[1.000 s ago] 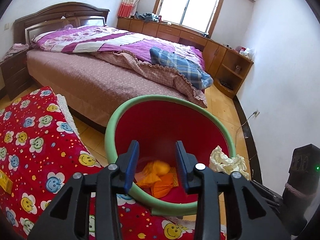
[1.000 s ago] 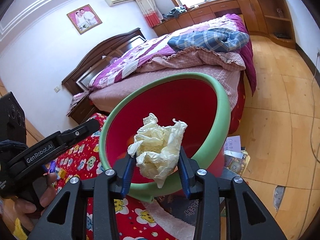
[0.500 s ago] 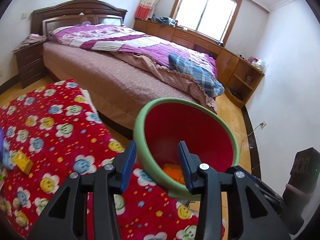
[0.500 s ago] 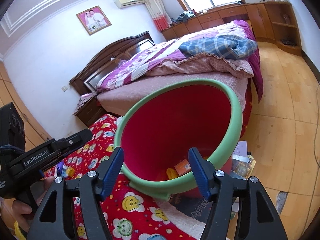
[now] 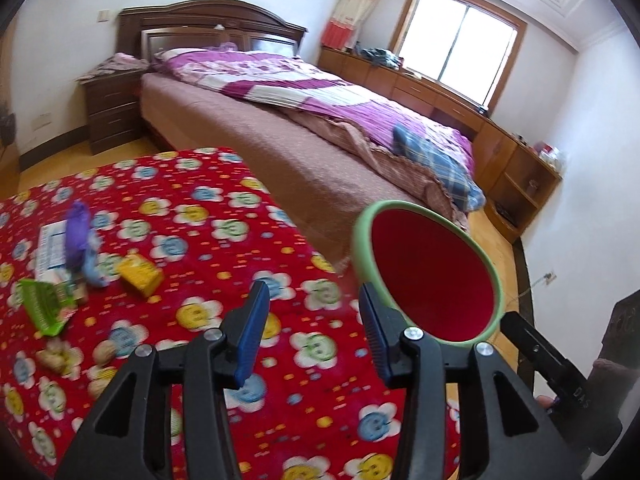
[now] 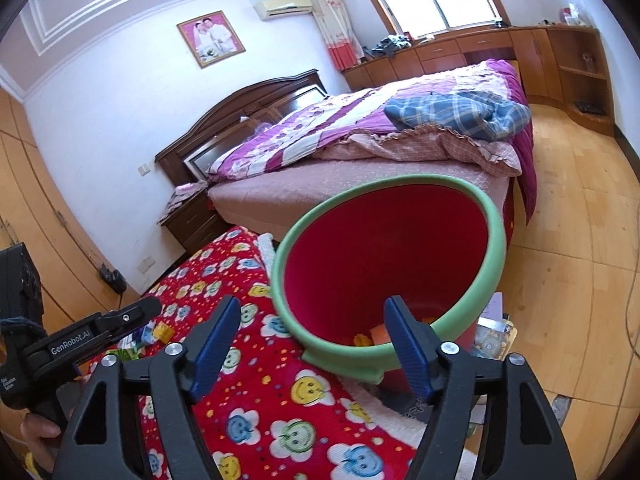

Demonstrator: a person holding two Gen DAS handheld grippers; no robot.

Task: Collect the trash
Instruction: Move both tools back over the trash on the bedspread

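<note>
Both grippers: we hold nothing in either.
Right gripper point(image 6: 310, 336): our jaws have just been opening, now wide apart and bare, at the near rim of the red bin point(image 6: 400, 248).
Left gripper point(image 5: 312, 320): our jaws have just been opening, partly spread over the red blanket point(image 5: 192, 216).
Trash: orange scraps point(image 6: 378, 334) lie in the bin's bottom; a yellow box point(image 5: 140, 274), green packet point(image 5: 42, 304) and purple wrapper point(image 5: 76, 228) lie on the blanket, left of our left gripper.
</note>
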